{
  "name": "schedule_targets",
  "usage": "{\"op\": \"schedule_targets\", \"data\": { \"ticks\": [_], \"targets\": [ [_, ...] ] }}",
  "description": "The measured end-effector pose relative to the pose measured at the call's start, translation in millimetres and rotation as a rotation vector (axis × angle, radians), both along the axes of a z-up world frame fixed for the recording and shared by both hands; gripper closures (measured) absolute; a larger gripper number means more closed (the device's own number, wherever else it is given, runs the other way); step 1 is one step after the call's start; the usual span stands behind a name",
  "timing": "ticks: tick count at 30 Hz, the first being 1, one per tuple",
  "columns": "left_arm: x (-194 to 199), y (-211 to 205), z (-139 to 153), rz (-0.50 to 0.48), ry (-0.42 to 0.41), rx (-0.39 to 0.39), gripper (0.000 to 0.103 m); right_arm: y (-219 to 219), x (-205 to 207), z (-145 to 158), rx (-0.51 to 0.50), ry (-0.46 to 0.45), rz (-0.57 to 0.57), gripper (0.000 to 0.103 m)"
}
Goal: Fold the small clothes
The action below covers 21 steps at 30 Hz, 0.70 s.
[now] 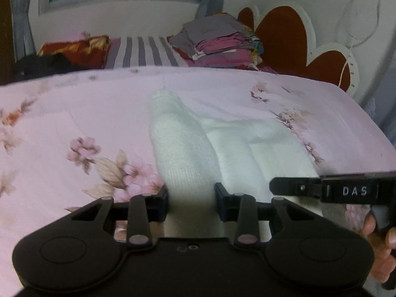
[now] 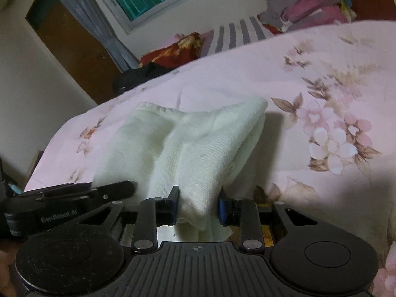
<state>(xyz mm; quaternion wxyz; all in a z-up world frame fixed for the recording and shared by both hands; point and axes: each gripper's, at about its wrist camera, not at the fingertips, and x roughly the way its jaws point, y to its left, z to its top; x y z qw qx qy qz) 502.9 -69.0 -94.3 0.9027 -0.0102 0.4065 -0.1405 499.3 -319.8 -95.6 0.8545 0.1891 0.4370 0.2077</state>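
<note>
On the pink floral bedspread point(image 1: 74, 113), one white knit garment point(image 1: 183, 148) lies bunched; left gripper point(image 1: 191, 201) and right gripper point(image 2: 198, 205) each clamp one edge. One folded-clothes stack point(image 1: 217, 42) sits beyond.

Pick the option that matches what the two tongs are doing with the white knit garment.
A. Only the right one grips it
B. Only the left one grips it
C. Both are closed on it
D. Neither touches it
C: the left tongs and the right tongs each pinch an end of the white knit garment, which lies on the floral pink bedspread.
</note>
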Motion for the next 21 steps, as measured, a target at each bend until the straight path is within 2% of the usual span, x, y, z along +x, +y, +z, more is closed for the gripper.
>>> {"op": "schedule_targets", "data": {
  "ticks": [8, 16, 21],
  "targets": [
    [-17, 80, 21, -0.013, -0.041, 0.036, 0.068, 89, -14, 29, -0.037, -0.041, 0.017, 0.073],
    [-43, 181, 20, 0.031, -0.026, 0.047, 0.068, 199, -25, 29, -0.028, -0.037, 0.068, 0.073],
    [-58, 237, 16, 0.077, -0.005, 0.015, 0.068, 259, -29, 21, -0.024, -0.026, 0.110, 0.073]
  ]
}}
